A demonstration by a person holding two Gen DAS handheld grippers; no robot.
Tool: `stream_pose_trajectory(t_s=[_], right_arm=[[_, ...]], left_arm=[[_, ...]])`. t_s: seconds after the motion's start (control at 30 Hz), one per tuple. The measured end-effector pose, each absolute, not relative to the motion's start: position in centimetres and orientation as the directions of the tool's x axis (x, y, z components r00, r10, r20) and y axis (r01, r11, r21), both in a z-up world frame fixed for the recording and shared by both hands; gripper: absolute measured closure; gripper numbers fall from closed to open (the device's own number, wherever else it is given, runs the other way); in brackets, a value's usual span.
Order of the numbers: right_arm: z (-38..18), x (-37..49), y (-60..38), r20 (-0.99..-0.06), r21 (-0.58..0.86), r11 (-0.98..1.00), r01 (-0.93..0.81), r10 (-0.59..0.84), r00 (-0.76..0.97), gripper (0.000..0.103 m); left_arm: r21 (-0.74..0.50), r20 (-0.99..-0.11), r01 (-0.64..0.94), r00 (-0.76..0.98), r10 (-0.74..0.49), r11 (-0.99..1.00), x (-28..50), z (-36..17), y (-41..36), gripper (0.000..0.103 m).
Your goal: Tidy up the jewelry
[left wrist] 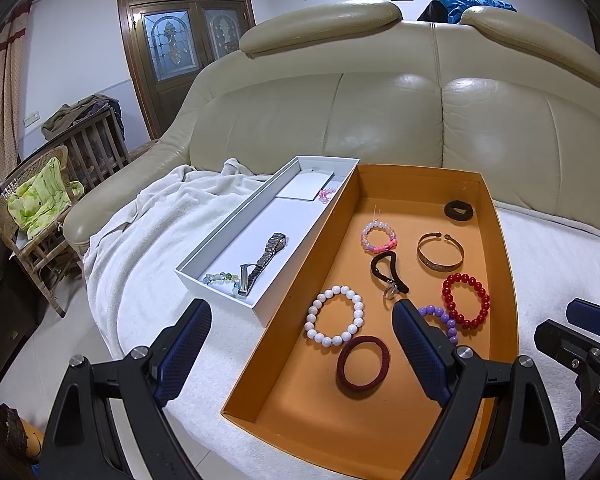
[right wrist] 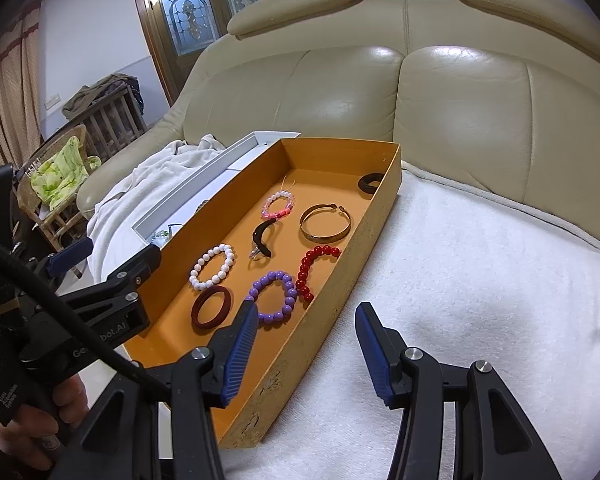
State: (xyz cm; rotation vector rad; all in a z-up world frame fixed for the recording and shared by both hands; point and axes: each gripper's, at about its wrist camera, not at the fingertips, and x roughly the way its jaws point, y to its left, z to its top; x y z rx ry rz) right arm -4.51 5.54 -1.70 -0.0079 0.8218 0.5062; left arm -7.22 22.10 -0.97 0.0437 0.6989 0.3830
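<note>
Two boxes sit side by side, walls touching, on a white towel (right wrist: 480, 280) spread over the beige leather sofa (left wrist: 380, 112): a long orange cardboard tray (left wrist: 296, 308) and a narrower white box (left wrist: 220, 242). Looks like source and destination, kept adjacent so each transfer is short.

White box holds a silver metal watch (left wrist: 266, 258), a pale green-and-clear bead bracelet (left wrist: 220, 278) and a small pink bead piece (left wrist: 326, 195). Orange tray carries the rest, spread apart without overlap, so each is easy to pick singly: white bead bracelet (left wrist: 335, 315), dark red hair band (left wrist: 363, 362), purple bead bracelet (right wrist: 274, 296), red bead bracelet (left wrist: 466, 300), gold metal cuff (left wrist: 439, 253), pink bead bracelet (left wrist: 379, 236), black hair tie with a charm (left wrist: 388, 270), small black ring (left wrist: 459, 211).

Left gripper (left wrist: 302, 346) hovers over the tray's near end, jaws wide, nothing between them. Right gripper (right wrist: 306, 344) straddles the tray's right wall, jaws about half apart, also empty.

Judgement: sorting is partly done, and the left looks staged for the white or dark red piece.
</note>
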Motion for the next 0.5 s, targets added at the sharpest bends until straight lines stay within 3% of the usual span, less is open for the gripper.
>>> stream_pose_trajectory(t_s=[0.5], right_arm=[[-1.74, -4.5, 5.74, -0.703, 0.184, 0.882, -0.435, 0.427, 0.569, 0.047]], left_arm=[[0.165, -0.623, -0.336, 0.694, 0.362, 0.927, -7.35, -1.13, 22.33, 0.011]])
